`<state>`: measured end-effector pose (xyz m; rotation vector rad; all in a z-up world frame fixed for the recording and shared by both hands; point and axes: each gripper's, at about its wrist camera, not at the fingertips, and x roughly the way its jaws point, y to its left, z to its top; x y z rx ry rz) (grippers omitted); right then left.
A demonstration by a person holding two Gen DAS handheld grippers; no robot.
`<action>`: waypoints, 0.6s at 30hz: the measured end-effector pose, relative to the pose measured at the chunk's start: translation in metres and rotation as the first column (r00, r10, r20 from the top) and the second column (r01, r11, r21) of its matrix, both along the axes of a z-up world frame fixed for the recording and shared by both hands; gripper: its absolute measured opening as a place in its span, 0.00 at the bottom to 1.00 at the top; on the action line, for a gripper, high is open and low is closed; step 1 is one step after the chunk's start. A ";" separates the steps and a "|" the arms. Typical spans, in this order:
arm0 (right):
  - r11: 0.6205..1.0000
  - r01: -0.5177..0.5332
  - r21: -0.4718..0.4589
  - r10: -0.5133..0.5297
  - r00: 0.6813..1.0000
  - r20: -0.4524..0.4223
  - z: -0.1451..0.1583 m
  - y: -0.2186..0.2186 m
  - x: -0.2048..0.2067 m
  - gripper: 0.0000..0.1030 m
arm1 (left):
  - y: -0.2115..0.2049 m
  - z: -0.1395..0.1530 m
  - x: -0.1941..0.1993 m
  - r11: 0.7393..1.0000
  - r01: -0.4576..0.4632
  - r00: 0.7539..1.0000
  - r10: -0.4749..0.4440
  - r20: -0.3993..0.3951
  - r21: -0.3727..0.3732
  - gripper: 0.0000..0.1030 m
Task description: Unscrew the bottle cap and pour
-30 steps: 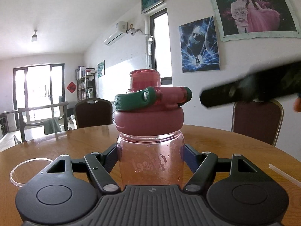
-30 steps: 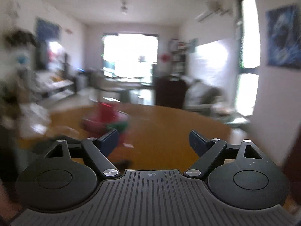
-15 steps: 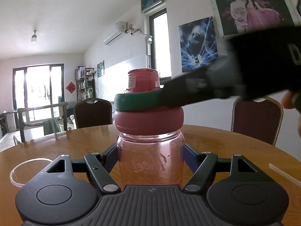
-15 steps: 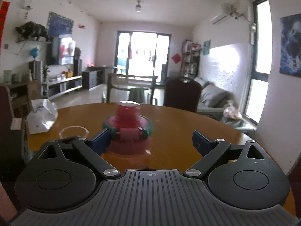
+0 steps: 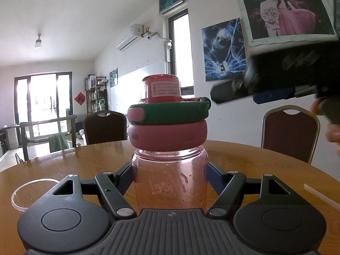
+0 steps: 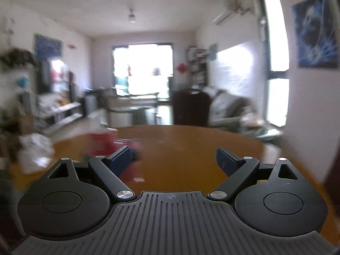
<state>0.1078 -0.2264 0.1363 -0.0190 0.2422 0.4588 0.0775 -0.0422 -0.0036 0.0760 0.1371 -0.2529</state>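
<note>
left tool (image 5: pixel 169 177) clamps the pink bottle (image 5: pixel 169 182) on the bench (image 5: pixel 265 161); right tool (image 6: pixel 173 157) gapes wide, empty, right of the bottle.

Translucent pink bottle (image 5: pixel 169 180) stood upright on the round wooden table, droplets on its inner wall. Wide pink screw cap (image 5: pixel 169 136) sat on its neck, green carry loop (image 5: pixel 167 113) lying flat on top, red spout cover (image 5: pixel 160 88) with white label above. Right wrist view showed the bottle (image 6: pixel 102 142) only as a red blur at left
</note>
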 end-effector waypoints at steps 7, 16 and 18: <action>0.984 -0.176 0.038 0.177 0.984 -0.029 -0.015 0.024 -0.011 0.74 | 0.006 -0.005 0.012 1.000 0.001 1.000 -0.001 0.001 0.001 0.69; 0.978 -0.208 0.003 0.208 0.977 -0.045 -0.020 0.037 0.006 0.77 | 0.007 -0.005 0.012 1.000 0.003 1.000 -0.003 0.003 0.007 0.69; 0.977 -0.213 -0.012 0.212 0.976 -0.051 -0.019 0.040 0.014 0.78 | 0.006 -0.005 0.010 1.000 0.003 1.000 -0.003 0.003 0.009 0.69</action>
